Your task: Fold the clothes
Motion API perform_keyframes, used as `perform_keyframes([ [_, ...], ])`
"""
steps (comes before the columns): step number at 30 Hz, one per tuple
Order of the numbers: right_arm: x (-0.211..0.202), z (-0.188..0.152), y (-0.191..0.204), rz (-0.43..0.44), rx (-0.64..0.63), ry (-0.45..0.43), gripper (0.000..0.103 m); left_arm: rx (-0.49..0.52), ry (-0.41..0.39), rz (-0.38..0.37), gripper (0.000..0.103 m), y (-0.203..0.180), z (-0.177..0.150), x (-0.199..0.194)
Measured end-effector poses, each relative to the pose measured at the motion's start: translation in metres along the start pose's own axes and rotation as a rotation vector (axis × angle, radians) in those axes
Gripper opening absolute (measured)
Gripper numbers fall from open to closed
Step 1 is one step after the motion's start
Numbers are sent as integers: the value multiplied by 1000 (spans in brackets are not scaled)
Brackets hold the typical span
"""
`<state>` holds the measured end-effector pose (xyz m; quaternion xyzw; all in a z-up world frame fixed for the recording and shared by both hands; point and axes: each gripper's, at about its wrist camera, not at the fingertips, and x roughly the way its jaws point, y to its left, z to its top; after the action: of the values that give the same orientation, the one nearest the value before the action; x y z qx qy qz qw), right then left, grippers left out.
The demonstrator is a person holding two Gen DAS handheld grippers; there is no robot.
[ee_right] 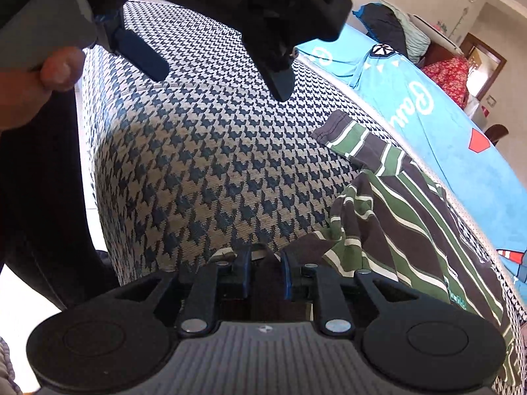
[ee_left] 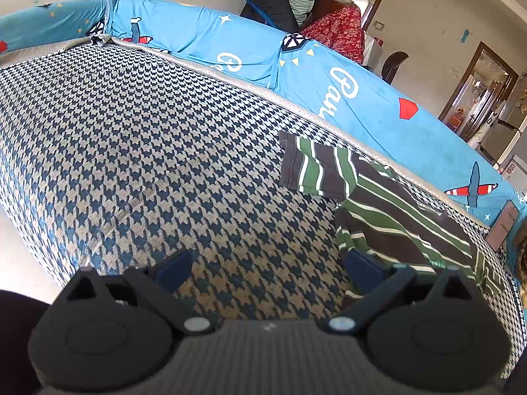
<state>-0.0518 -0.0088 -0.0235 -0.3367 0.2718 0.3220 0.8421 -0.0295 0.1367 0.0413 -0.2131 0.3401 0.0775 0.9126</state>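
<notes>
A green, dark brown and white striped shirt (ee_left: 395, 217) (ee_right: 411, 217) lies rumpled on the right side of the houndstooth sofa seat (ee_left: 148, 148) (ee_right: 197, 164), one sleeve spread toward the backrest. My left gripper (ee_left: 268, 263) hangs open over the seat, its right fingertip (ee_left: 362, 263) at the shirt's near edge. From the right wrist view it shows overhead (ee_right: 210, 65), held by a hand (ee_right: 56, 69). My right gripper (ee_right: 266, 273) sits low at the shirt's near corner. Its jaws stand a narrow gap apart with dark shirt fabric between them, seemingly not pinched.
A blue printed cover (ee_left: 346, 98) (ee_right: 461, 164) drapes the backrest. Behind it are piled dark and red floral cloths (ee_left: 339, 29) and a doorway (ee_left: 477, 89). A brown flat item (ee_left: 502, 227) leans at the seat's far right. Pale floor (ee_left: 19, 247) lies off the seat's left edge.
</notes>
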Motion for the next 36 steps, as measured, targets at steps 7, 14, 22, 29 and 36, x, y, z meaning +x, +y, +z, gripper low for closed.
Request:
perform_keyframes([
  [7, -14, -4, 1, 0, 40, -62, 3, 4, -15, 15, 100, -1, -2, -1],
  [14, -81, -5, 15, 99, 78, -256, 3, 0, -29, 42, 100, 0, -1, 0],
  [22, -108, -21, 38, 250, 43, -281, 3, 18, -29, 76, 100, -1, -3, 2],
  [29, -98, -41, 27, 243, 164, -185, 3, 37, -12, 91, 100, -5, -6, 5],
  [36, -65, -69, 23, 244, 264, -33, 3, 82, 30, 86, 101, -14, -14, 14],
])
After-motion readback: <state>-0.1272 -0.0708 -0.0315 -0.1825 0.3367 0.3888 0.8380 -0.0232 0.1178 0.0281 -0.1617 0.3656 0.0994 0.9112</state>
